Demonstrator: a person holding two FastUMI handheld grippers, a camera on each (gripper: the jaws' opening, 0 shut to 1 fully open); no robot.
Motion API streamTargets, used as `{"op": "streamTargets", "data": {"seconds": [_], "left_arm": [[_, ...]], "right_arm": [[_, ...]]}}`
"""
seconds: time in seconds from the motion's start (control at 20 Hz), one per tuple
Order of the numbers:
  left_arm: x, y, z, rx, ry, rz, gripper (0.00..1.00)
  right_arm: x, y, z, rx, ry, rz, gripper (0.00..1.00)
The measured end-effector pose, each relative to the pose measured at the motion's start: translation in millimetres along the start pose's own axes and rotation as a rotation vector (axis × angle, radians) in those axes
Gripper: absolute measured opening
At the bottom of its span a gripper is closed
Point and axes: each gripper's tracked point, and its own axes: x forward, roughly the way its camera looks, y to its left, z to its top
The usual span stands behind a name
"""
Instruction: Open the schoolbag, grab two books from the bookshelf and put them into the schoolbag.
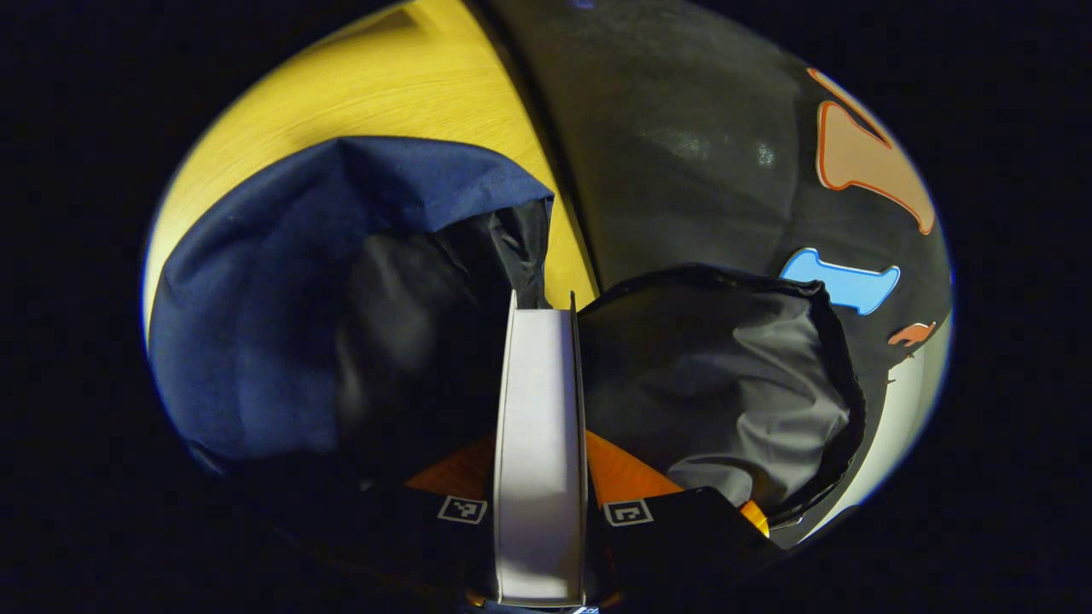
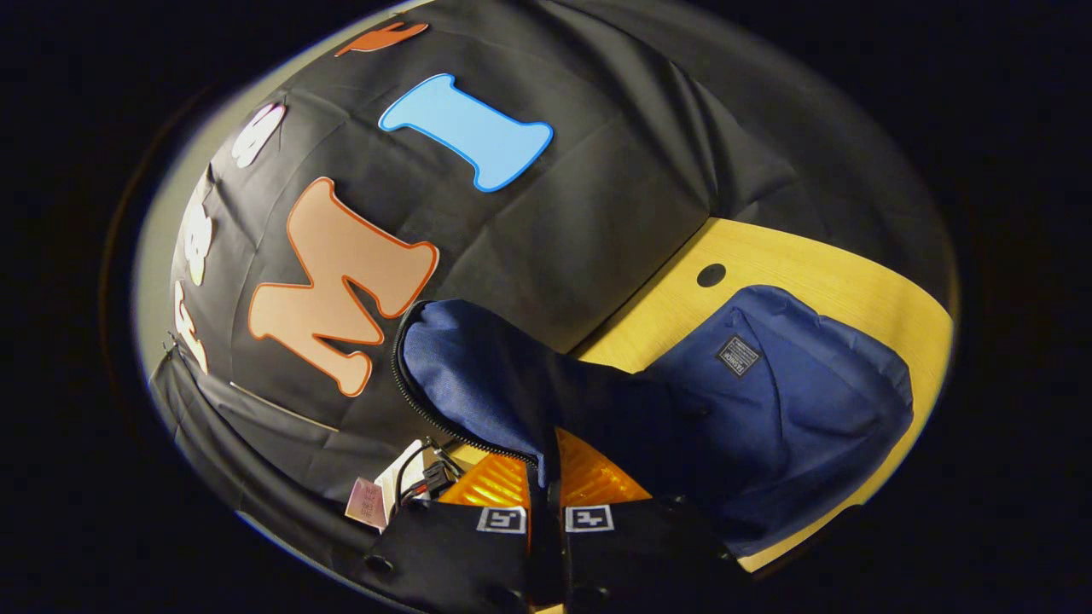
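The left gripper point(image 1: 540, 477) is clamped on a book point(image 1: 541, 443), one finger on each cover, so the pale, smooth page edge stands upright between them and points toward the open mouth of the schoolbag point(image 1: 281, 298). The right gripper point(image 2: 544, 503) is nearly closed on the zip-edged flap point(image 2: 478, 375) of the schoolbag, pinching the cloth and lifting it to keep the mouth apart. The main risk, as I judge it, is the book's stiff corner catching on the slack dark lining point(image 1: 725, 384) or the flap's rim instead of sliding inside; a thin pinch of soft fabric could also slip from the right gripper and let the opening sag shut. The book is rigid, flat and straight-edged; the schoolbag is limp blue woven cloth, rounded and creased, with a slightly glossy, wrinkled lining and a coarse toothed zip. It lies on a smooth yellow wood-grain table point(image 2: 793, 256), which has a small round hole point(image 2: 711, 275) near its far edge.
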Motion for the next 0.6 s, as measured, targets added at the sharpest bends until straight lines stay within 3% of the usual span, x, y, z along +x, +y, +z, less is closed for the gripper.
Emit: {"op": "streamTargets", "data": {"seconds": [0.2, 0.35, 0.5, 0.55, 0.6], "left_arm": [[-1, 1, -2, 0.048, 0.034, 0.006, 0.36], [-8, 10, 17, 0.183, -0.052, 0.114, 0.36], [-22, 15, 33, 0.321, -0.078, 0.219, 0.59], [-24, 17, 36, 0.374, -0.073, 0.261, 0.75], [-32, 17, 42, 0.421, -0.08, 0.287, 0.79]], "right_arm": [[-1, 1, 3, 0.01, -0.013, -0.004, 0.03], [-1, 1, 4, 0.013, -0.016, -0.005, 0.03], [-3, -1, 3, 0.01, -0.021, -0.004, 0.03], [-4, -1, 3, 0.009, -0.021, -0.005, 0.03], [-4, -1, 2, 0.013, -0.024, -0.004, 0.03]]}}
